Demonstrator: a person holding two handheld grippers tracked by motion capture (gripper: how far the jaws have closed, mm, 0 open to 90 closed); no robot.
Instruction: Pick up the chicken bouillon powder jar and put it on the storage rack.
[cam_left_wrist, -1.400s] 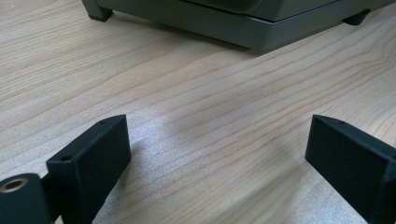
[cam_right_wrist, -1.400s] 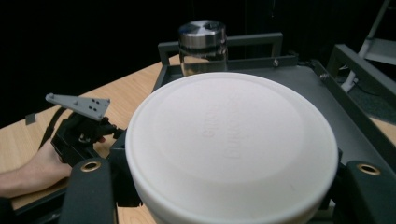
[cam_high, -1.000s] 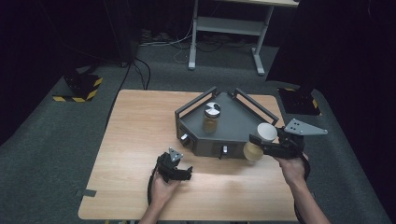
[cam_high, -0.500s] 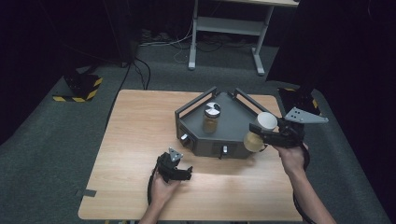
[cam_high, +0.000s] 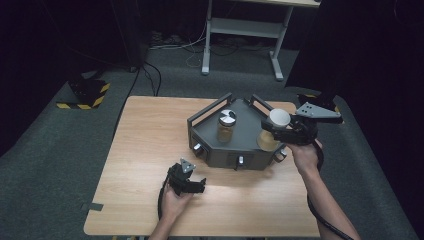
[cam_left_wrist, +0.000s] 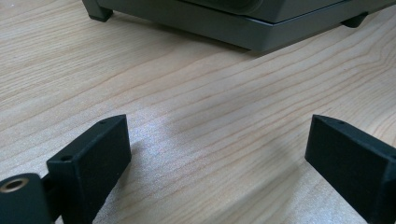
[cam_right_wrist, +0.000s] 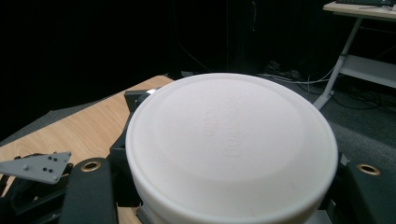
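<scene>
A grey tray with raised walls (cam_high: 209, 114) stands on the wooden table. Inside it is a jar of amber stuff with a black-and-white lid (cam_high: 226, 125). My right gripper (cam_high: 274, 131) is shut on a second amber jar with a white lid (cam_high: 279, 118) and holds it tilted above the tray's right corner. In the right gripper view that white lid (cam_right_wrist: 231, 140) lies between the jaws of the right gripper (cam_right_wrist: 229, 198). My left gripper (cam_high: 201, 186) rests on the table in front of the tray. Its jaws are open, with bare wood between them (cam_left_wrist: 219, 158).
The tray's dark base (cam_left_wrist: 261, 32) is close ahead of the left gripper. Knobs (cam_high: 240, 160) stick out of the tray's front wall. Bare tabletop (cam_high: 145, 135) stretches to the left. On the floor behind are a black-and-yellow striped block (cam_high: 85, 92) and a white desk frame (cam_high: 245, 27).
My right gripper has lifted the white-lidded jar and carried it away from the table's front, from the tray's front right corner to above its right side. The left gripper has stayed put.
</scene>
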